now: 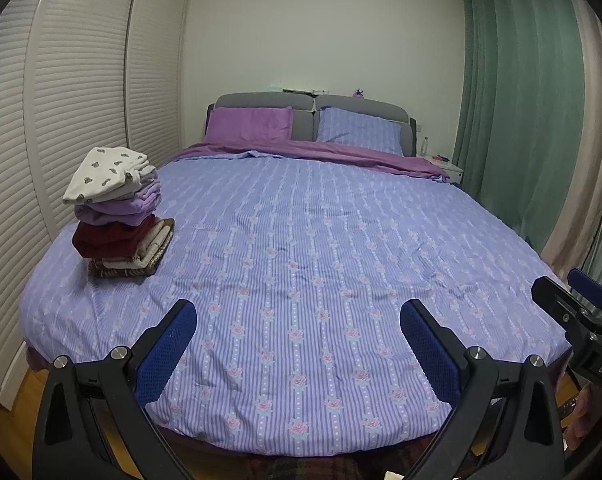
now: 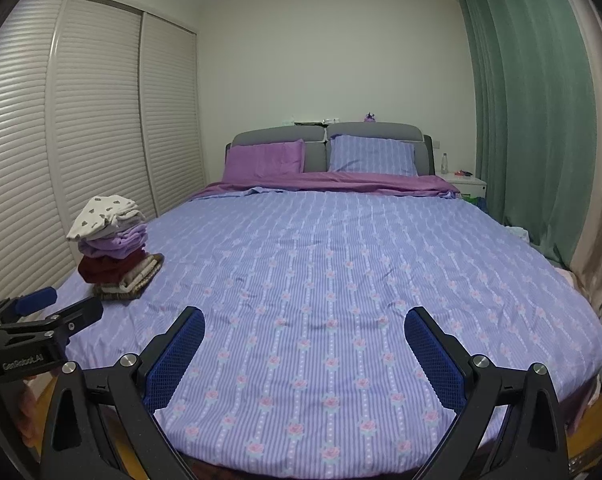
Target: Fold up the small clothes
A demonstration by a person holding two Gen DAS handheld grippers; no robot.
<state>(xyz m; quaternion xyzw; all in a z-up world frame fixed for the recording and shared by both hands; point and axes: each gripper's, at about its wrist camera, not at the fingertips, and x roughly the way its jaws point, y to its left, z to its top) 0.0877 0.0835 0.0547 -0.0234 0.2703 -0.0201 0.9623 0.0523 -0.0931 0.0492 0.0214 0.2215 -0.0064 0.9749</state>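
A stack of folded small clothes [image 1: 117, 212] stands on the left side of the bed [image 1: 321, 248], with a white patterned piece on top, purple and dark red pieces below, and a brown knit one at the bottom. It also shows in the right wrist view [image 2: 115, 252]. My left gripper [image 1: 299, 320] is open and empty over the foot of the bed. My right gripper [image 2: 305, 326] is open and empty beside it, and shows at the right edge of the left wrist view [image 1: 573, 296].
The bed has a blue striped floral cover, a purple pillow [image 1: 249, 122] and a striped pillow [image 1: 361, 128] at the grey headboard. Louvred wardrobe doors [image 1: 61, 100] run along the left. Green curtains [image 1: 521, 100] hang on the right, by a white nightstand [image 2: 463, 184].
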